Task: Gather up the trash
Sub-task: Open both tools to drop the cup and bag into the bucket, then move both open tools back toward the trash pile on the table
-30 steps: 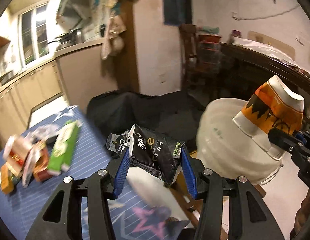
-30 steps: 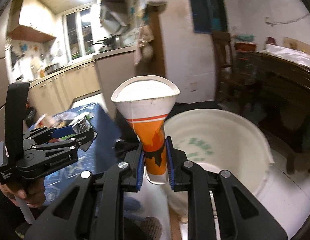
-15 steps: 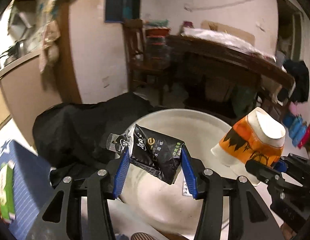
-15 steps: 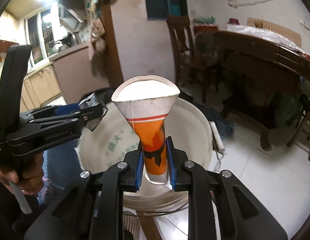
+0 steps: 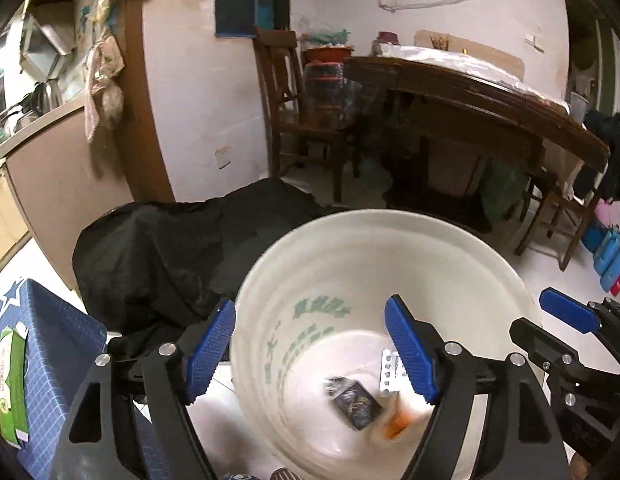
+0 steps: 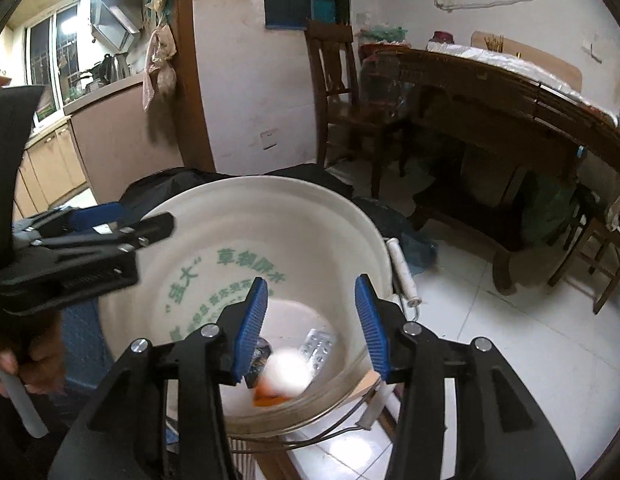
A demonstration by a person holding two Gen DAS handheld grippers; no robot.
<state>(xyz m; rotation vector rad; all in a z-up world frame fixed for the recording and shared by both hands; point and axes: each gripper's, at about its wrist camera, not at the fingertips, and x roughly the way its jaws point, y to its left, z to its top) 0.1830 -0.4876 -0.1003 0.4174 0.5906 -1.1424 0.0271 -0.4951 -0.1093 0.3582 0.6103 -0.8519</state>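
Note:
A white bucket (image 5: pixel 390 232) with green lettering stands on the floor below both grippers; it also shows in the right wrist view (image 6: pixel 269 200). My left gripper (image 5: pixel 310 352) is open and empty above it. My right gripper (image 6: pixel 310 328) is open and empty above it too. A black snack wrapper (image 5: pixel 356 402) and an orange-and-white paper cup (image 6: pixel 283 376) lie blurred inside the bucket, beside a silver blister pack (image 6: pixel 318 348).
A black bag (image 5: pixel 169 256) lies behind the bucket. A blue star-patterned table (image 5: pixel 49 344) with a green package (image 5: pixel 9 380) is at lower left. A wooden chair (image 5: pixel 293 112) and a dark wooden table (image 5: pixel 470 104) stand farther back.
Both grippers opened over the bucket. The black wrapper left my left gripper and the orange cup left my right gripper; both are now in the bucket.

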